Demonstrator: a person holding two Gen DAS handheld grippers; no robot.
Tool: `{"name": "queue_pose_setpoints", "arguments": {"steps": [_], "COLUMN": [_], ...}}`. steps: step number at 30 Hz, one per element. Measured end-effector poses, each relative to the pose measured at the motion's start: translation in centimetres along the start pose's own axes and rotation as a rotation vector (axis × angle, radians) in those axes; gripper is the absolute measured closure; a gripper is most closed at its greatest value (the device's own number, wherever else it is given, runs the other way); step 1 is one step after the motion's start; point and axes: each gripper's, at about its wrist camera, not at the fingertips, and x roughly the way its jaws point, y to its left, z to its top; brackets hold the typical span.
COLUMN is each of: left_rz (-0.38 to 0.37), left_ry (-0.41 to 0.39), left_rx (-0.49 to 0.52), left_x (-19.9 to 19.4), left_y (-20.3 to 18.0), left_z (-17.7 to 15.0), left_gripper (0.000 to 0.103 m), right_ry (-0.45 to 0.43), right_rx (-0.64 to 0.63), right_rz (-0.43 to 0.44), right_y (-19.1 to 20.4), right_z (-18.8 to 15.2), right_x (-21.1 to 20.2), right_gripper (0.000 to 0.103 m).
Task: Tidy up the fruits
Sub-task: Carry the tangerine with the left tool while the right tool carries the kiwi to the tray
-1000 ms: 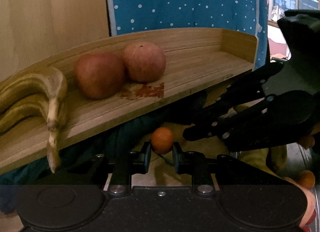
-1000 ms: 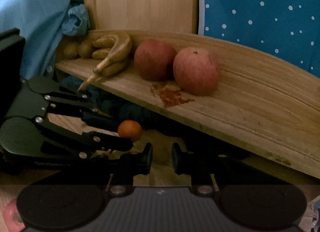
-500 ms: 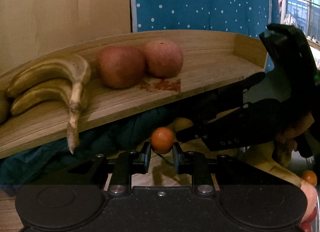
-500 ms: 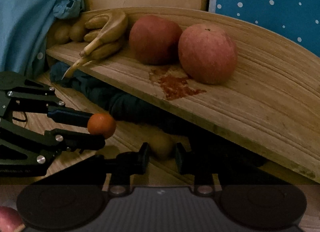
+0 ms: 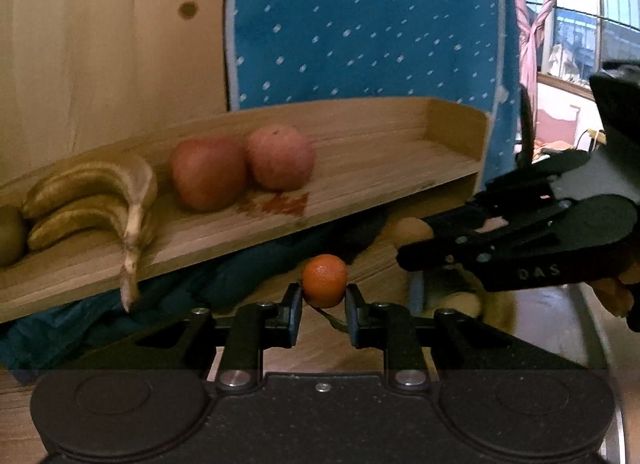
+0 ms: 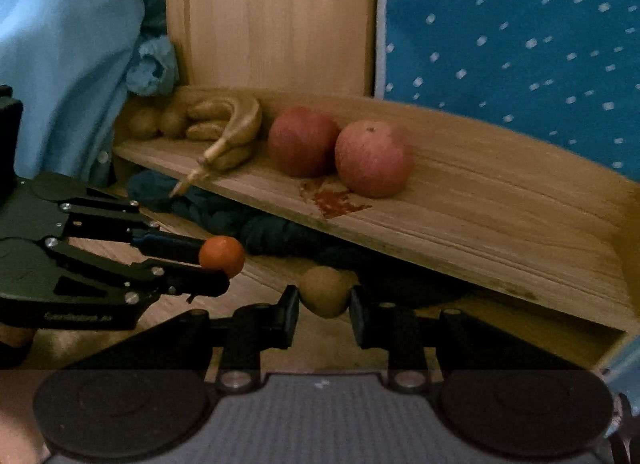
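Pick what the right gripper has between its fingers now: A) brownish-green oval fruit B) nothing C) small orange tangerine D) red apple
A: in the right wrist view the right gripper is closed on a brownish-green oval fruit, while the small orange tangerine sits in the left gripper beside it.

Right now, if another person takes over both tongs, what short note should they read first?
Left tongs: shut on the orange.
Right tongs: shut on a brown fruit, likely a kiwi.
Shelf: bananas near its left end, two apples beside them, brown fruits at the far left; the right part is free.
Done: both fruits are picked up.
Left: place both on the shelf.
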Motion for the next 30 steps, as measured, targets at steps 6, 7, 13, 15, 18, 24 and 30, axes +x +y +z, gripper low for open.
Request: {"name": "queue_pose_setpoints", "arguments": {"steps": [6, 7, 13, 15, 18, 24, 30], "left_rz": [-0.036, -0.044, -0.097, -0.117, -0.143, -0.175, -0.155], "left_ry": [-0.024, -0.027, -0.037, -0.028, -0.001, 0.030, 0.059], "left_rx": [0.015, 0.017, 0.028, 0.033, 0.039, 0.060, 0.082], "left_x": [-2.1, -2.4, -3.9, -4.0, -3.9, -3.3, -2.6], "left_y": [-2.6, -3.1, -6.1, -7.1, -8.7, -10.8, -11.9], "left_z": [-0.3, -0.4, -1.4, -1.9, -2.6, -3.4, -3.2], "left_gripper": [0.079, 0.078, 0.078, 0.078, 0.078, 0.078, 0.078], "right_ry": [-0.030, -0.031, -0.019, -0.009, 0.005, 0.029, 0.054], "right_rx": [0.009, 0.010, 0.038, 0.047, 0.061, 0.083, 0.100], "right_rz": [-0.034, -0.041, -0.088, -0.102, -0.120, -0.146, -0.152], "right_y": [0.8, 1.0, 1.8, 1.8, 1.7, 1.3, 0.9], "right_z": [-1.8, -2.2, -5.0, -5.9, -7.0, -8.4, -9.6], "right_x": [-4.0, -4.5, -6.8, -7.2, -7.7, -8.2, -8.1], "right_gripper": [0.072, 0.072, 0.072, 0.072, 0.072, 0.072, 0.072]}}
